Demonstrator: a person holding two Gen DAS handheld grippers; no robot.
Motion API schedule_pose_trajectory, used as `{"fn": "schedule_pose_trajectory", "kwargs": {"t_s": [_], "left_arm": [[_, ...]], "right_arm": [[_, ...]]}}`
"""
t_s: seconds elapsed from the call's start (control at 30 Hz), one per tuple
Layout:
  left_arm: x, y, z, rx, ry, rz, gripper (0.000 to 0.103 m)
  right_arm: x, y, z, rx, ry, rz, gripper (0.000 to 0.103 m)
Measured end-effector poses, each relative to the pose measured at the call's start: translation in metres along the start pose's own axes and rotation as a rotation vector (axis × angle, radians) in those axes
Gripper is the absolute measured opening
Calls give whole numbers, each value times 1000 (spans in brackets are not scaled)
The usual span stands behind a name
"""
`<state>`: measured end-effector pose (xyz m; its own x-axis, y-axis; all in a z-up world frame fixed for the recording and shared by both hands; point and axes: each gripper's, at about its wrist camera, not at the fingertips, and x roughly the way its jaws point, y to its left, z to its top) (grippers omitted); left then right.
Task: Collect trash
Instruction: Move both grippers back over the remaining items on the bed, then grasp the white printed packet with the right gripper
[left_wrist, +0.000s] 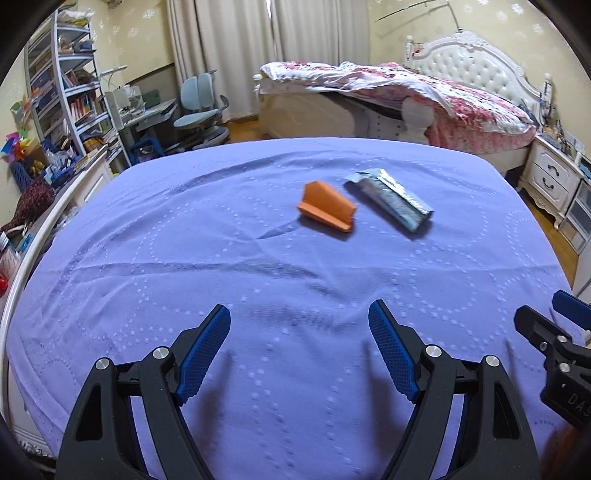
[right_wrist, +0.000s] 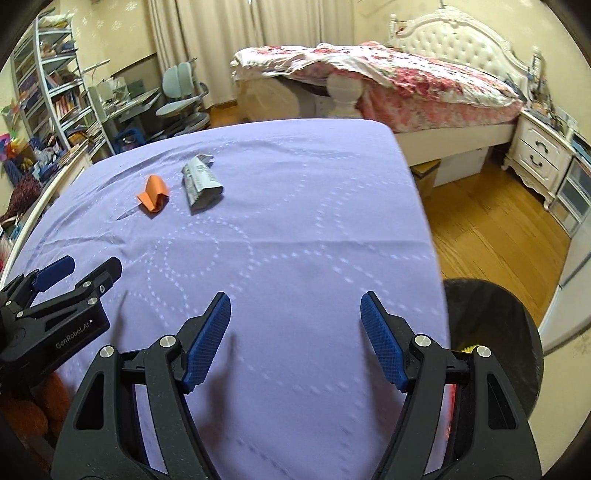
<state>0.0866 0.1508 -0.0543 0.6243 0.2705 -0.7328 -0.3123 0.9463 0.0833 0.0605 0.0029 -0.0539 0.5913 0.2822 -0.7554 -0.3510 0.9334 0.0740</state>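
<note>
A folded orange paper scrap (left_wrist: 327, 211) and a crumpled silver-grey wrapper (left_wrist: 390, 198) lie side by side on the purple bedsheet (left_wrist: 258, 295), far from both grippers. They also show in the right wrist view, orange scrap (right_wrist: 153, 194) and wrapper (right_wrist: 201, 182). My left gripper (left_wrist: 299, 350) is open and empty above the near part of the sheet. My right gripper (right_wrist: 295, 341) is open and empty near the bed's right edge. Each gripper shows at the edge of the other's view: the right one (left_wrist: 554, 332) and the left one (right_wrist: 79, 275).
A black trash bin (right_wrist: 495, 332) stands on the wooden floor by the bed's right edge. Beyond are a second bed with a pink floral quilt (left_wrist: 424, 88), a white nightstand (left_wrist: 554, 177), a desk with a blue chair (left_wrist: 201, 110), and a bookshelf (left_wrist: 62, 81).
</note>
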Motion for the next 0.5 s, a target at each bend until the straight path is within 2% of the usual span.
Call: {"fn": "schedule_pose_trajectory", "kwargs": {"t_s": [0.5], "left_arm": [[24, 44, 16, -57, 33, 25, 77]], "right_arm": [[58, 58, 48, -86, 40, -10, 71]]}}
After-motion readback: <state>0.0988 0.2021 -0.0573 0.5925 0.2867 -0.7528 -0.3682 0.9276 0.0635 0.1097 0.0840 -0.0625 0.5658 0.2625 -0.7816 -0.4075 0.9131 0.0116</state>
